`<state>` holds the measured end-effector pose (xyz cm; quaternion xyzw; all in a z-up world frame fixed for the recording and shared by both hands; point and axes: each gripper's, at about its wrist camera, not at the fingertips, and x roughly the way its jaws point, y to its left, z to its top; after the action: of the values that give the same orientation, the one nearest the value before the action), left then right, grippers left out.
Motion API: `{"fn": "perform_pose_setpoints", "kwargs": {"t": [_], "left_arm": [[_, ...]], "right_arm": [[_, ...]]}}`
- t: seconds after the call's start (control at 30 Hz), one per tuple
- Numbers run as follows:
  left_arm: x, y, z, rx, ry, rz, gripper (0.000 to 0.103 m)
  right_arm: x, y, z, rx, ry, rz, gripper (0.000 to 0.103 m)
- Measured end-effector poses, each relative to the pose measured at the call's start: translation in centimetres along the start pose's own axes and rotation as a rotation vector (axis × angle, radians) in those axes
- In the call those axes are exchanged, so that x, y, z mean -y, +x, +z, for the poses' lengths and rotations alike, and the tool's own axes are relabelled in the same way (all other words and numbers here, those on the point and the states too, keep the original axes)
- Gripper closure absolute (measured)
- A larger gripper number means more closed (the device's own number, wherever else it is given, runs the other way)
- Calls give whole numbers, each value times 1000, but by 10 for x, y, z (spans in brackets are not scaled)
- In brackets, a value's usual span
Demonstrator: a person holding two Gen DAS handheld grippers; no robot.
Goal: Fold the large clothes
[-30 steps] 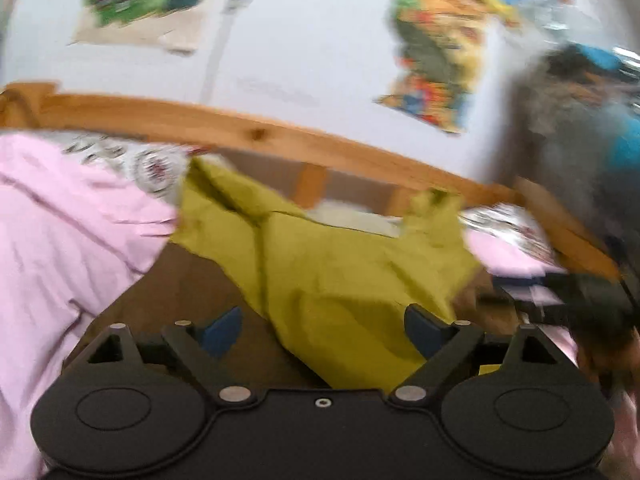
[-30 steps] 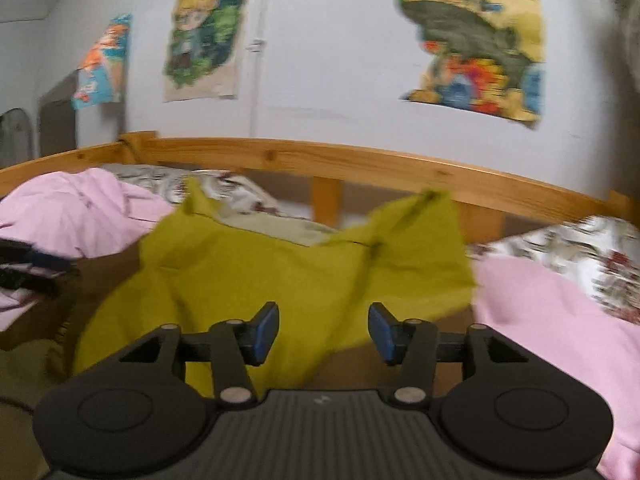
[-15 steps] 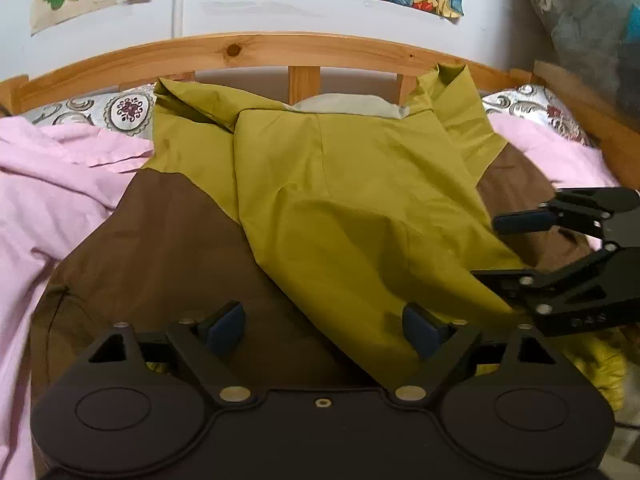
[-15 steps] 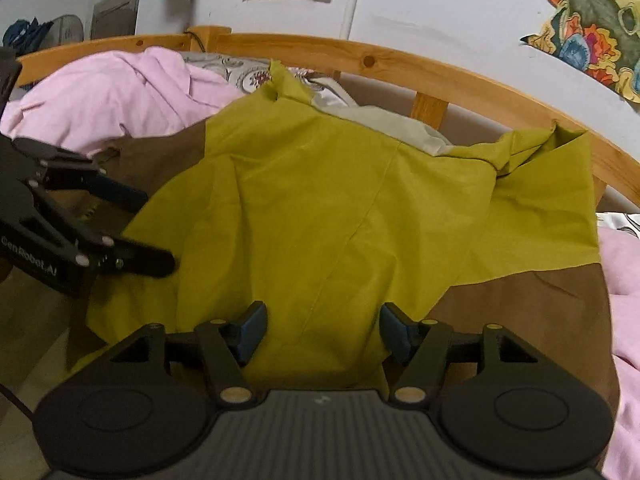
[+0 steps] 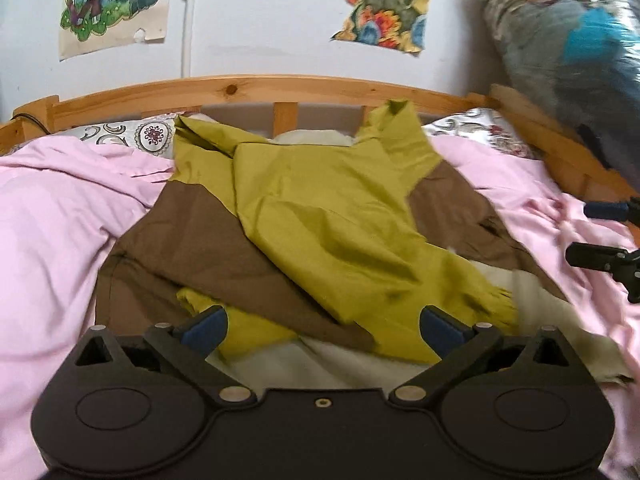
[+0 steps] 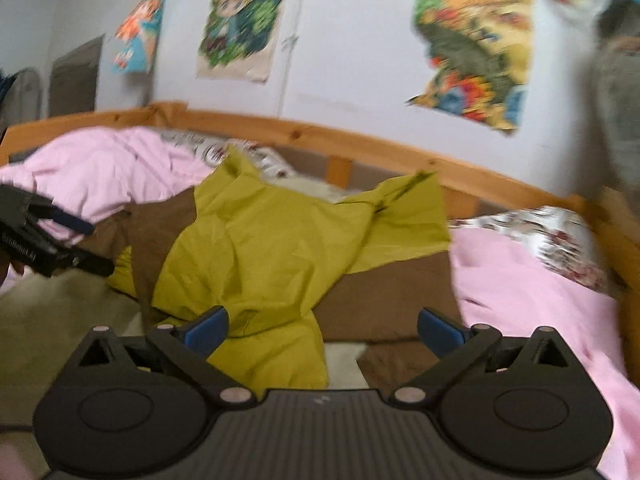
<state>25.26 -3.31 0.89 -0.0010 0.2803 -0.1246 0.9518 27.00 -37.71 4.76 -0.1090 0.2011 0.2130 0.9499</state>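
An olive-yellow and brown garment (image 5: 328, 240) lies crumpled on the bed, its yellow part draped over the brown part. It also shows in the right wrist view (image 6: 256, 252). My left gripper (image 5: 322, 328) is open and empty, just above the garment's near edge. My right gripper (image 6: 322, 328) is open and empty, above the garment's near right side. The right gripper also shows at the far right of the left wrist view (image 5: 608, 236). The left gripper shows at the far left of the right wrist view (image 6: 60, 240).
Pink bedding (image 5: 56, 232) lies on both sides of the garment. A wooden headboard (image 5: 256, 92) runs along the back, patterned pillows (image 6: 556, 236) against it. A cream sheet (image 5: 352, 364) lies under the garment. Posters hang on the wall.
Both grippers have pulled back and apart from the garment. The right gripper's jaws have opened wider. The yellow part has dropped into a more crumpled heap.
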Motion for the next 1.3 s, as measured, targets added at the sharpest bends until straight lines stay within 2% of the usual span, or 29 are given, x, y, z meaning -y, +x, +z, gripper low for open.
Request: {"fn": "perform_pose_setpoints", "kwargs": {"t": [0.2,0.27,0.37,0.53,0.73,1.07,1.3], "left_arm": [[29,-45,-43,-11,4,-82,1],[39,-51,-59,-28,13,-99,1],[50,-54,-79,-72,22,-100,1],[61,-54,-97,-118,37,-92,1],[69,-54,-102,-133,63,-96,1],[71,-53,-103,-149,79,-94,1],[69,-53,-103,-163,53,-103,1]], "right_arm": [[-29,-69,-40,-48,52,-44,0],[-43,-85,-55,-63,24,-73,0],[-65,-95,-74,-104,-96,-129,0],[-80,-81,-94,-174,-228,-177,0],[-63,-65,-103,-207,-166,-181,0],[-61,-56,-107,-217,-204,-178,0],[-62,-57,-108,-213,-207,-187,0]]}}
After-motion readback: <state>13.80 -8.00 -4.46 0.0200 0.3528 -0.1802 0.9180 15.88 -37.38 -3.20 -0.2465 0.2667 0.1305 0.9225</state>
